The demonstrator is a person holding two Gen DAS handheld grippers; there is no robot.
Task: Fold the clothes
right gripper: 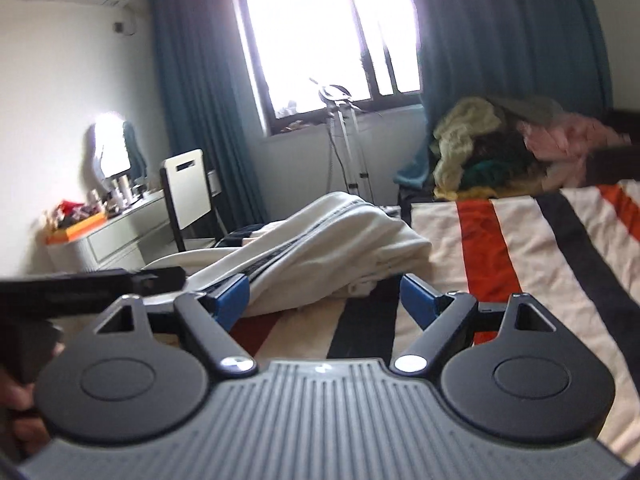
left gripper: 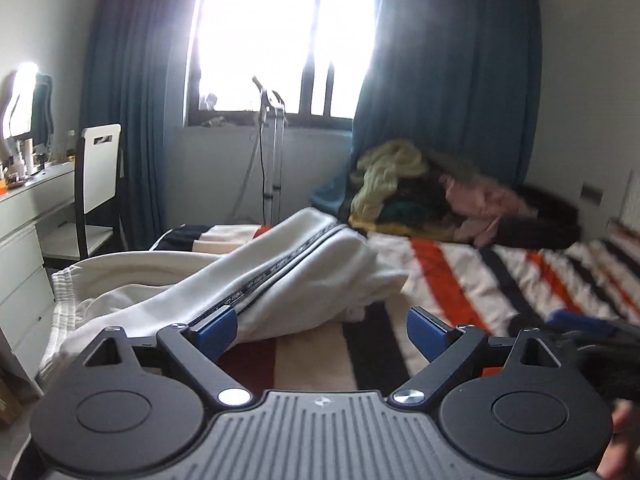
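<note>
Left wrist: striped bedspread [left gripper: 460, 280], blue curtains [left gripper: 448, 80], bright window [left gripper: 280, 32].

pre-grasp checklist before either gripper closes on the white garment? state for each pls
1. left gripper open: ok, jaws spread wide, nothing between them.
2. right gripper open: ok, jaws wide and empty.
3. white garment in front of both: ok, lies bunched on the striped blanket, its near edge at the left fingertips of both grippers.
4. Garment flat for folding: not ok, it is heaped and creased; the ribbed hem hangs toward the bed's left edge.
5. Fabric between either pair of jaws: not ok, only bare blanket shows in the gaps.
6. Clothes pile clear of the work area: ok, at the far end of the bed.
</note>
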